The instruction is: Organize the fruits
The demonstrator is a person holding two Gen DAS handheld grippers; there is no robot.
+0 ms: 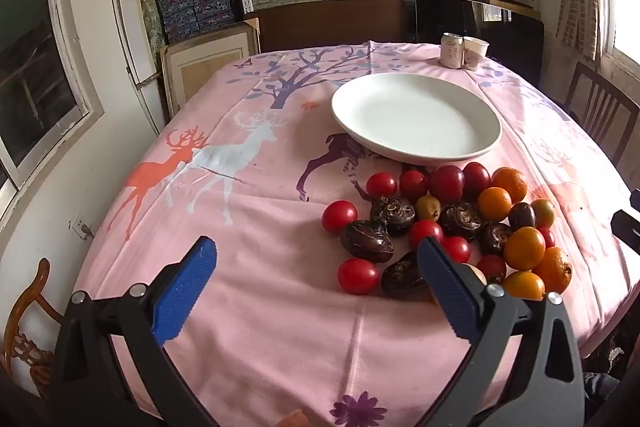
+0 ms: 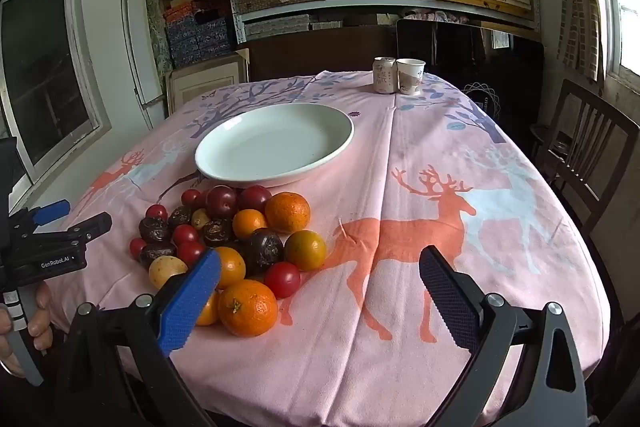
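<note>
Nothing has yet been sorted: the white plate [image 2: 276,147] is seen bare, while the fruit pile [image 2: 236,239] of oranges, cherry tomatoes and dark fruits is heaped on the pink tabletop [image 2: 440,155] just in front of it. The left tool [image 1: 316,287] is held spread and empty beside the pile; the right tool [image 2: 320,291] is likewise spread, with nothing pinched. Open cloth is left to the right, and a can [image 2: 385,75] and paper cup [image 2: 410,77] are kept well apart near the far edge.

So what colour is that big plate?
White, plain, no pattern. The plate shows best in the right wrist view.
</note>
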